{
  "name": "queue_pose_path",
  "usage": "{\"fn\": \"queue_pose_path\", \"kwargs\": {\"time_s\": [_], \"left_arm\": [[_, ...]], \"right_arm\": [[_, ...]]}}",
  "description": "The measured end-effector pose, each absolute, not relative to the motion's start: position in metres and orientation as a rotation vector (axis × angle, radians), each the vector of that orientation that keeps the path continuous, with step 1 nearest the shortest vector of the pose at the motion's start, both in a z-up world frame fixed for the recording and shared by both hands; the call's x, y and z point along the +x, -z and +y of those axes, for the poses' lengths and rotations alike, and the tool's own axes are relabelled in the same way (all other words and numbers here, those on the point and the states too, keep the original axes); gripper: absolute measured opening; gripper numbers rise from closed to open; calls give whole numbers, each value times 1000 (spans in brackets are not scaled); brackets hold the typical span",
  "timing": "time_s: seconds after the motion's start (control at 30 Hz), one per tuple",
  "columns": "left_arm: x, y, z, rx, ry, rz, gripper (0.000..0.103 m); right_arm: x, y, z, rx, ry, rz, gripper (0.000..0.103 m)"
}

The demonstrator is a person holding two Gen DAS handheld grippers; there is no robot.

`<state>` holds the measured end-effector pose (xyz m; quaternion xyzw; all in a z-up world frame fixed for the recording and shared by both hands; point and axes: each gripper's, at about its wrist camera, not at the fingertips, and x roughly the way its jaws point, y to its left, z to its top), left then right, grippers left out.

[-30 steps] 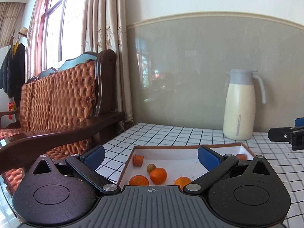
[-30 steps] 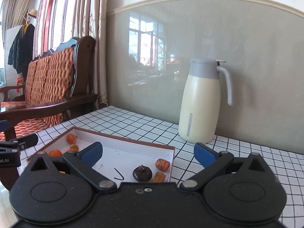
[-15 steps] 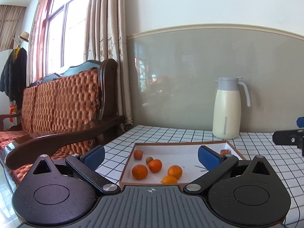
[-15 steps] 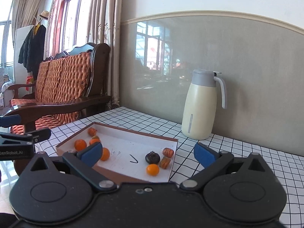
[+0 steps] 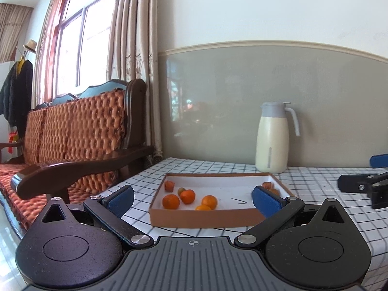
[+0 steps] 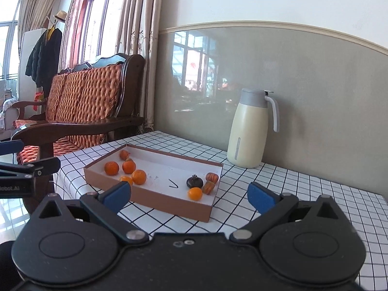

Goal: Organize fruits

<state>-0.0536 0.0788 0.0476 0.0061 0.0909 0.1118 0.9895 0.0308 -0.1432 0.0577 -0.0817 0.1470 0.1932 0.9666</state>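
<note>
A shallow brown cardboard tray (image 6: 169, 198) (image 5: 201, 217) with a white floor lies on the checked tablecloth. Several oranges (image 6: 125, 167) (image 5: 186, 197) cluster at its left end. At its right end sit a dark mangosteen (image 6: 194, 182), one orange (image 6: 195, 193) and two striped reddish fruits (image 6: 211, 177). My left gripper (image 5: 193, 200) is open, short of the tray's near wall, holding nothing. My right gripper (image 6: 189, 195) is open too, empty, hovering before the tray's near right corner. Each gripper shows at the edge of the other's view.
A cream jug with a grey lid (image 6: 252, 128) (image 5: 274, 137) stands behind the tray near the wall. A wooden sofa with orange woven cushions (image 5: 72, 140) stands left of the table. The table edge (image 6: 60, 179) falls away at the left.
Both grippers have drawn back and up from the tray, so the whole tray now shows in each view. Both stay open and empty. The fruits have not moved.
</note>
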Motion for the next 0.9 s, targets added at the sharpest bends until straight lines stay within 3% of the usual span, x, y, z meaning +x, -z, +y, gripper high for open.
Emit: {"fn": "queue_pose_path", "kwargs": {"time_s": [0.9], "left_arm": [[-72,-23,75,16,-198,113,103]], "right_arm": [[19,-33,-168,-102,-319,299,97]]}}
